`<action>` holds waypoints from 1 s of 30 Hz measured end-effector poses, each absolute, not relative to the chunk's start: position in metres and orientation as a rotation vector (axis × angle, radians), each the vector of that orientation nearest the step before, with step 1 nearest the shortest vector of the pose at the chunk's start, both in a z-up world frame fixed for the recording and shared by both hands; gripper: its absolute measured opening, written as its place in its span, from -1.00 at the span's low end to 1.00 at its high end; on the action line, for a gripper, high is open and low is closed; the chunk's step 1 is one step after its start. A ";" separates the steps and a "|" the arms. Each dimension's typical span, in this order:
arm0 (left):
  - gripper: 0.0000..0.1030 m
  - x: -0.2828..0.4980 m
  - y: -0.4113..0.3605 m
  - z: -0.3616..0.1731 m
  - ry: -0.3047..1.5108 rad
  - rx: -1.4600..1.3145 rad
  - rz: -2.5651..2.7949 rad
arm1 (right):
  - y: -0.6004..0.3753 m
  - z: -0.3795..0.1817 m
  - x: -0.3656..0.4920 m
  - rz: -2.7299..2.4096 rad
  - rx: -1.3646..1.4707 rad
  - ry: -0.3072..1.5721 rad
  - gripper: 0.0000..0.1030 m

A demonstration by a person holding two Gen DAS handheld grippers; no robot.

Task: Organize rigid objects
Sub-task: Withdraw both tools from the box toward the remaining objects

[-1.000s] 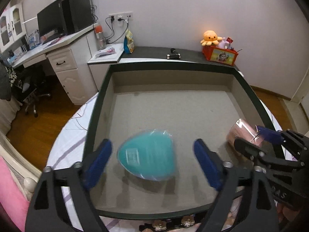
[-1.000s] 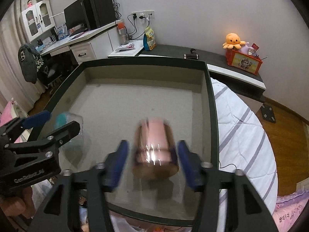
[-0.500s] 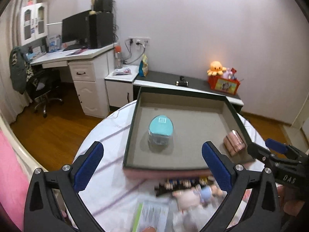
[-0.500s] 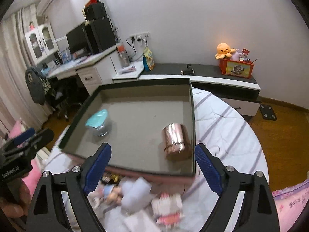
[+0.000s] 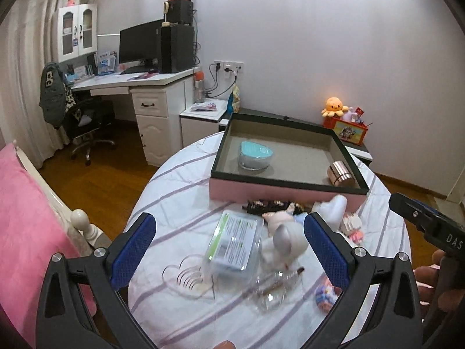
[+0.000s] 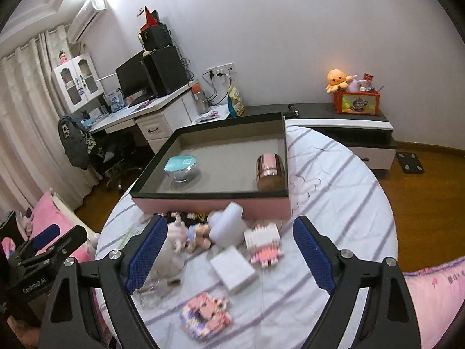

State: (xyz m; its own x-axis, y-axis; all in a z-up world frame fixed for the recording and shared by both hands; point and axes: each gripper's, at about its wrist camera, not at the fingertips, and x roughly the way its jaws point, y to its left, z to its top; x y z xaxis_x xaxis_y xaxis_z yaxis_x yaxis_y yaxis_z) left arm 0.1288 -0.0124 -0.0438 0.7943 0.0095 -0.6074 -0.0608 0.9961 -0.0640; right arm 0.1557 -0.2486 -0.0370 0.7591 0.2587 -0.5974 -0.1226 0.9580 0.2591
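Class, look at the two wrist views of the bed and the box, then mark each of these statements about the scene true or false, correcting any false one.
1. The rose-gold canister lies inside the box. True.
2. The teal-lidded jar sits on the bedsheet outside the box. False: it stands inside the box, left of the canister.
3. The left tool is shut on the clear packet. False: its jaws are open and empty; the packet lies on the sheet.
4. The right tool holds nothing. True.
5. The white flat box lies on the bedsheet. True.
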 end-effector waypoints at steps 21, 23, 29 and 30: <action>1.00 0.080 -0.001 -0.048 0.575 -0.029 -0.062 | -0.208 -0.036 0.060 -0.016 0.090 0.632 0.74; 1.00 0.077 -0.003 -0.049 0.571 -0.037 -0.054 | -0.209 -0.035 0.058 -0.010 0.076 0.629 0.74; 1.00 0.072 -0.016 -0.061 0.584 -0.043 -0.030 | -0.208 -0.048 0.062 0.047 0.035 0.664 0.74; 1.00 0.072 -0.018 -0.063 0.587 -0.035 -0.034 | -0.209 -0.050 0.063 0.055 0.039 0.672 0.74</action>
